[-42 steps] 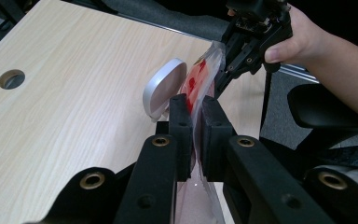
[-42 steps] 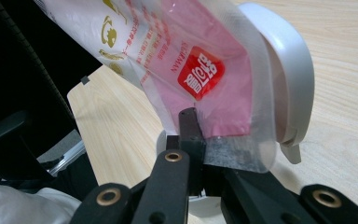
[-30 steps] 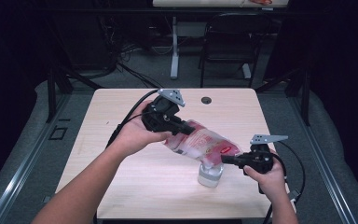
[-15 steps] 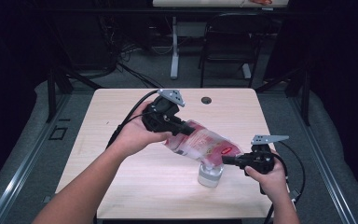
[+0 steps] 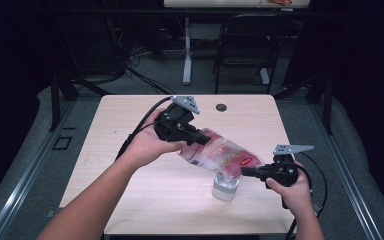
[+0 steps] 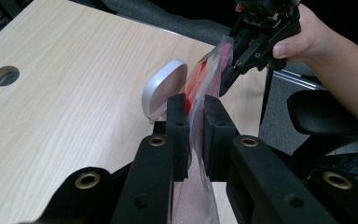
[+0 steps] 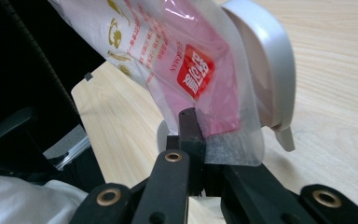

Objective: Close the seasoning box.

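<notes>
A clear plastic bag (image 5: 222, 155) with red and pink print hangs stretched between both grippers, tilted down to the right. My left gripper (image 5: 200, 141) is shut on its upper left end; in the left gripper view the jaws (image 6: 195, 105) pinch the film of the bag (image 6: 201, 77). My right gripper (image 5: 245, 171) is shut on the lower right corner, and its own view shows the jaws (image 7: 198, 121) pressed on the bag's edge (image 7: 182, 51). A small white cup (image 5: 226, 187) stands on the table right under the bag's low end, seen also as the cup (image 6: 163, 88) and the cup (image 7: 265, 70).
The light wooden table (image 5: 130, 125) has a round cable hole (image 5: 222, 107) near its far edge. Black cables trail from both grippers over the table. A dark chair (image 5: 245, 50) and a desk leg (image 5: 187, 50) stand beyond the far edge.
</notes>
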A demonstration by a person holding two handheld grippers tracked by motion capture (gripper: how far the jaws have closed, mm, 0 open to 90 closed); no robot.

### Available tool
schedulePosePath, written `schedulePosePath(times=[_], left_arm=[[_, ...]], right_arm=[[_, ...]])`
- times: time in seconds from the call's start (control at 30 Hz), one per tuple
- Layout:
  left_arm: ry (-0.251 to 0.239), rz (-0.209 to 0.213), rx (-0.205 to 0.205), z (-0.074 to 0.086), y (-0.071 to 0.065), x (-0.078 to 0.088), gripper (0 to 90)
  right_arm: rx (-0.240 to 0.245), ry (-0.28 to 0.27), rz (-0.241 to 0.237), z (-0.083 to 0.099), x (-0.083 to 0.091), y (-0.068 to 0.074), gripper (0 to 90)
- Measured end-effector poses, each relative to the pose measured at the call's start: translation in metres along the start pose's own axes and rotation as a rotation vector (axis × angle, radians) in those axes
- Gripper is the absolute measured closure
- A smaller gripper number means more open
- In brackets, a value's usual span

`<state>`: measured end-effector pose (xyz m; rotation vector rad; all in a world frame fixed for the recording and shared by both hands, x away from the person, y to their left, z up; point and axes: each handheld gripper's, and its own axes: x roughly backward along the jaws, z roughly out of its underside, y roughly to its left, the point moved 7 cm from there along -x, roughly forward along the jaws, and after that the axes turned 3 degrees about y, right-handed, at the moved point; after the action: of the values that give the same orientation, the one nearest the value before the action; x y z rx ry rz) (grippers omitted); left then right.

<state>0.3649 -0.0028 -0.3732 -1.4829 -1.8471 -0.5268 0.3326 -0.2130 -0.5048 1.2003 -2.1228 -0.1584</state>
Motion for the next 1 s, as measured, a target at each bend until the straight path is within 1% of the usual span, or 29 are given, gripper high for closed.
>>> schedulePosePath(times=[0.03, 0.13, 0.23, 0.47, 0.6, 0.67, 0.7, 0.8, 0.9, 0.93, 0.97, 1.0], left_arm=[[0.001, -0.002, -0.007, 0.000, 0.000, 0.000, 83.3], [-0.001, -0.002, -0.007, -0.001, -0.002, -0.001, 83.3], [0.001, -0.005, -0.016, -0.002, -0.002, -0.001, 83.4], [0.002, -0.012, -0.016, -0.001, -0.003, 0.001, 84.1], [0.004, -0.016, -0.016, 0.000, -0.003, 0.003, 84.2], [0.003, -0.018, -0.009, 0.001, -0.003, 0.004, 84.2], [0.006, -0.021, -0.012, 0.002, -0.002, 0.005, 84.2], [0.004, -0.025, -0.003, 0.004, -0.002, 0.007, 84.2], [0.004, -0.028, -0.002, 0.007, -0.001, 0.009, 84.2], [0.005, -0.028, 0.005, 0.007, -0.001, 0.009, 84.1], [0.002, -0.028, 0.003, 0.008, -0.001, 0.010, 84.1], [-0.002, -0.027, 0.004, 0.008, 0.000, 0.011, 84.0]], right_arm=[[-0.003, -0.004, -0.002, 0.000, 0.000, 0.000, 90.0], [-0.002, -0.005, 0.001, 0.000, 0.000, -0.002, 89.9], [-0.013, -0.016, 0.003, 0.000, -0.001, -0.003, 89.9], [-0.006, -0.031, 0.033, -0.003, -0.005, -0.005, 89.6], [-0.006, -0.035, 0.034, -0.004, -0.008, -0.004, 89.5], [-0.006, -0.040, 0.034, -0.005, -0.010, -0.004, 89.4], [-0.003, -0.038, 0.030, -0.005, -0.011, -0.004, 89.4], [0.009, -0.028, 0.030, -0.006, -0.014, -0.003, 89.4], [0.012, -0.014, 0.011, -0.006, -0.018, -0.001, 89.5], [0.012, -0.012, 0.009, -0.006, -0.019, 0.000, 89.5], [0.013, -0.010, 0.005, -0.006, -0.019, 0.001, 89.5], [0.014, -0.011, -0.006, -0.006, -0.019, 0.002, 89.6]])
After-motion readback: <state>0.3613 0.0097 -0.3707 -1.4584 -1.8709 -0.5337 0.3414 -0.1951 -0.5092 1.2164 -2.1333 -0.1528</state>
